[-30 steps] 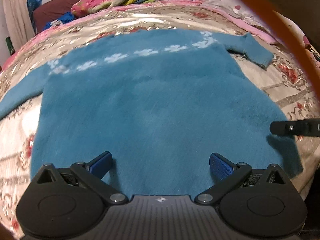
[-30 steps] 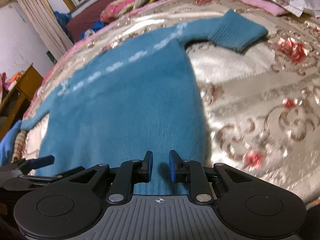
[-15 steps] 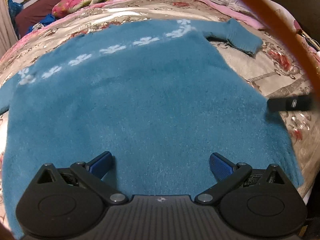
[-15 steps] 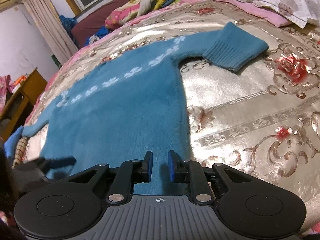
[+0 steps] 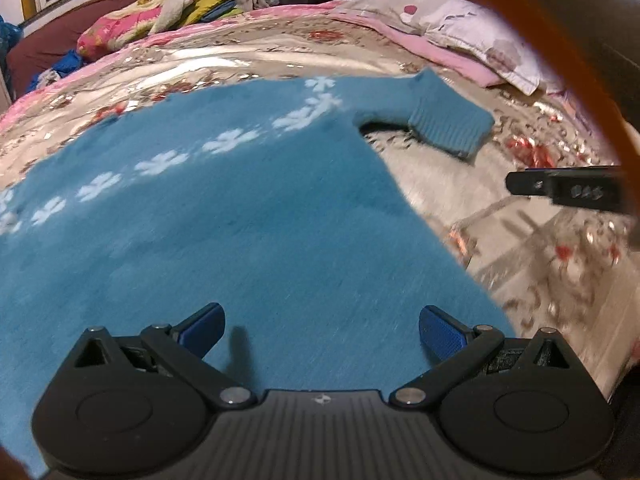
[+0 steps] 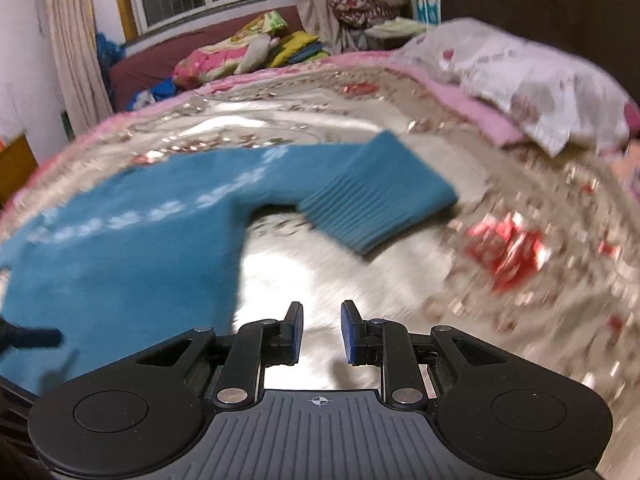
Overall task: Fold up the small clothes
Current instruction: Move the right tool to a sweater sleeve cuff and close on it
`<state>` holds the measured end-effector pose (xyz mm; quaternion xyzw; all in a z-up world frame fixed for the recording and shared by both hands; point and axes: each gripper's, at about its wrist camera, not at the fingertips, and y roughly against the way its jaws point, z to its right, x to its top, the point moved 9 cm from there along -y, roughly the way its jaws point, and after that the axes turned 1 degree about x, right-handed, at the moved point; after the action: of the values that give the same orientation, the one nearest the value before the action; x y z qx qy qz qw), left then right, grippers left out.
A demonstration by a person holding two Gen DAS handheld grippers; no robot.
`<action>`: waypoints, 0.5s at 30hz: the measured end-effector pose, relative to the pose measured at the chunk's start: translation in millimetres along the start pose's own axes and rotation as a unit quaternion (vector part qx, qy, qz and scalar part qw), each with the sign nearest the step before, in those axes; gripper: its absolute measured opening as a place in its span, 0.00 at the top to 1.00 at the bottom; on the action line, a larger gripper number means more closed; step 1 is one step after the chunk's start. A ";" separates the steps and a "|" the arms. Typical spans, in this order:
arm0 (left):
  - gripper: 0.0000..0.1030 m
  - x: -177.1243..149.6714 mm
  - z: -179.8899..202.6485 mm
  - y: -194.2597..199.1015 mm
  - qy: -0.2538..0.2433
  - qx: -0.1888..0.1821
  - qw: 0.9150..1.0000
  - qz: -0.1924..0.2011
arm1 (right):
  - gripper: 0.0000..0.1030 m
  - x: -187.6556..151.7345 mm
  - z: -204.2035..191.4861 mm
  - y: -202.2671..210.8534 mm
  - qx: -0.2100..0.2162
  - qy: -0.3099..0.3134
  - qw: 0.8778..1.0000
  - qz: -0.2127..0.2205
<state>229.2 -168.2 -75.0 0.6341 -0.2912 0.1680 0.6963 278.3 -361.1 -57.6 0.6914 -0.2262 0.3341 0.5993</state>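
Note:
A blue fuzzy sweater (image 5: pixel 224 232) with a row of white flowers lies flat on the bed, also in the right wrist view (image 6: pixel 120 256). Its right sleeve with ribbed cuff (image 5: pixel 448 124) lies bent at the far right, also in the right wrist view (image 6: pixel 376 208). My left gripper (image 5: pixel 320 328) is open wide and empty, just above the sweater's lower body. My right gripper (image 6: pixel 320 332) has a narrow gap between its jaws and holds nothing, over bare bedspread right of the sweater, short of the cuff. It shows in the left wrist view (image 5: pixel 568 192).
The shiny floral bedspread (image 6: pixel 520 280) covers the bed. A floral pillow (image 6: pixel 532 80) on pink cloth lies at the far right. Piled bedding (image 6: pixel 240 52) sits on a maroon sofa behind. A wooden cabinet (image 6: pixel 12 160) stands at the left.
Both grippers have moved right and forward; the right one left the sweater's hem edge and is now over bare bedspread nearer the cuff, its jaws slightly wider. The left stayed open.

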 end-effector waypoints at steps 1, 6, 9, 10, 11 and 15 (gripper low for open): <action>0.00 3.3 1.7 -3.3 0.005 -0.006 1.000 -0.001 | 0.78 2.4 3.5 -5.0 -0.007 0.011 1.000 0.002; 0.00 9.8 4.6 -16.1 0.013 -0.018 1.000 -0.009 | 0.76 9.7 17.6 -34.8 -0.038 0.084 0.996 0.005; 0.00 9.6 5.5 -22.7 0.011 -0.021 1.000 -0.014 | 0.76 10.5 22.4 -51.7 -0.060 0.132 0.989 0.001; 0.00 9.6 5.6 -24.8 0.012 -0.023 1.000 -0.015 | 0.76 10.6 22.8 -55.6 -0.064 0.149 0.987 0.001; 0.00 9.7 5.8 -26.3 0.012 -0.024 1.000 -0.016 | 0.76 10.3 23.4 -59.8 -0.068 0.161 0.985 0.001; 0.00 12.9 7.6 -29.5 0.008 -0.029 0.999 -0.014 | 0.71 12.5 20.3 -72.8 -0.078 0.217 0.973 0.018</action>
<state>255.5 -181.5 -90.0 0.6160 -0.2814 0.1548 0.7193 342.5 -366.8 -98.9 0.5493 -0.1288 0.4682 0.6801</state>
